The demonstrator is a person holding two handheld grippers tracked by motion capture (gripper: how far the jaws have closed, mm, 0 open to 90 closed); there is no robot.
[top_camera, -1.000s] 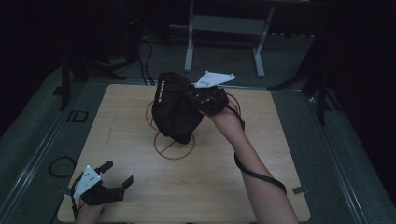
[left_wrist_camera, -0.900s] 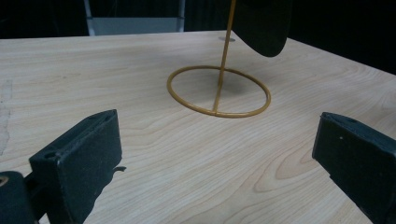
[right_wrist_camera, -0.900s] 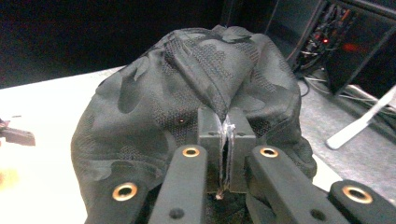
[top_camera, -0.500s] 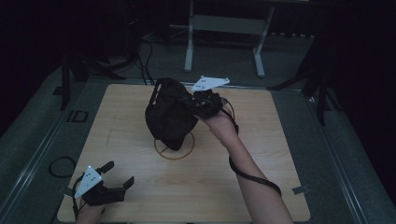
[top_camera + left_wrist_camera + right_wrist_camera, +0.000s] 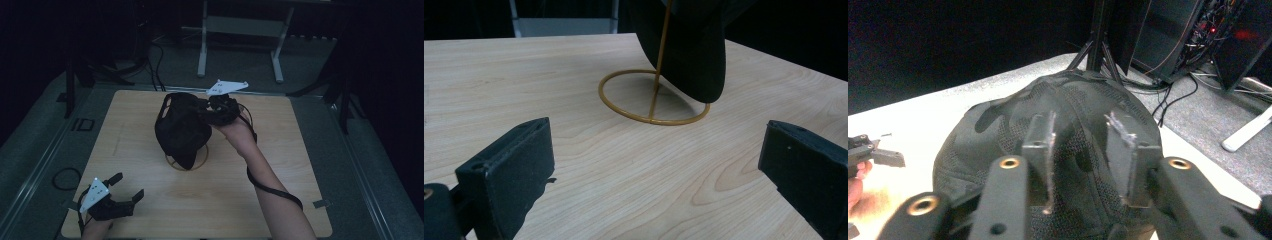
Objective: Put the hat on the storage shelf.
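At the table's middle, my right gripper (image 5: 212,111) has just been opening, its jaws now parted over the crown of a soft black mesh cap (image 5: 181,127) draped on a thin gold wire stand (image 5: 654,95). My left gripper (image 5: 125,187) rests wide open, empty, near the table (image 5: 300,150) edge.

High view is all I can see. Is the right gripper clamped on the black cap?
Observer: No. The right gripper has just been opening; in its own view the pads stand apart, with the crown of the cap between them, unpinched.
Operator: What is the cap sitting on?
Observer: The left gripper view shows a gold wire stand, an upright rod on a ring base; the cap hangs over the rod.
Operator: And the left gripper?
Observer: The left gripper is open, empty, pointing at the stand.
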